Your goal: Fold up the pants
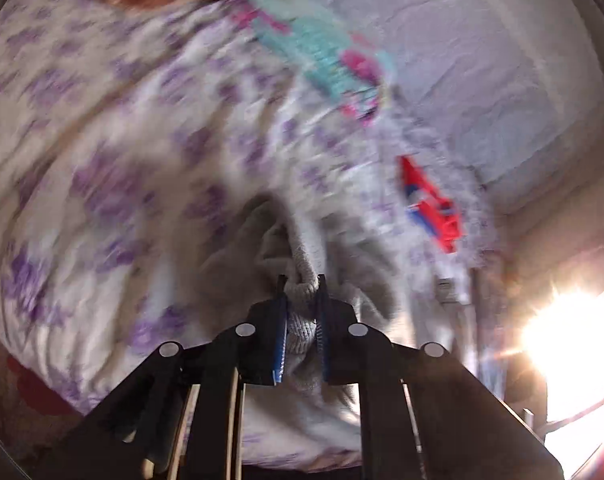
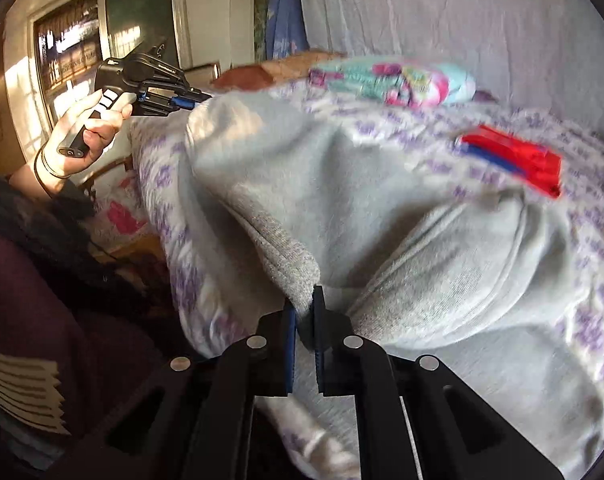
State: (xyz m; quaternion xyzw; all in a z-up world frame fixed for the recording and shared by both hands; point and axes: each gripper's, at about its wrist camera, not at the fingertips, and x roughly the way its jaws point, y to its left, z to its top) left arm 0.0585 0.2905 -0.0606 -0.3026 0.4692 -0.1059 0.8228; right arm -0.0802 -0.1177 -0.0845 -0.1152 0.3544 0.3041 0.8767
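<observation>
Jaws of both the left gripper and right gripper pinch the soft grey pants over the purple-flowered bed cover.

Left wrist view: heavy motion blur smears the bedspread; a blown-out sun flare whitens the lower right. Right wrist view: sharper at centre, blurred toward the right; warm sunlight enters through the window. Fisheye curvature and dark corners affect both views.
</observation>
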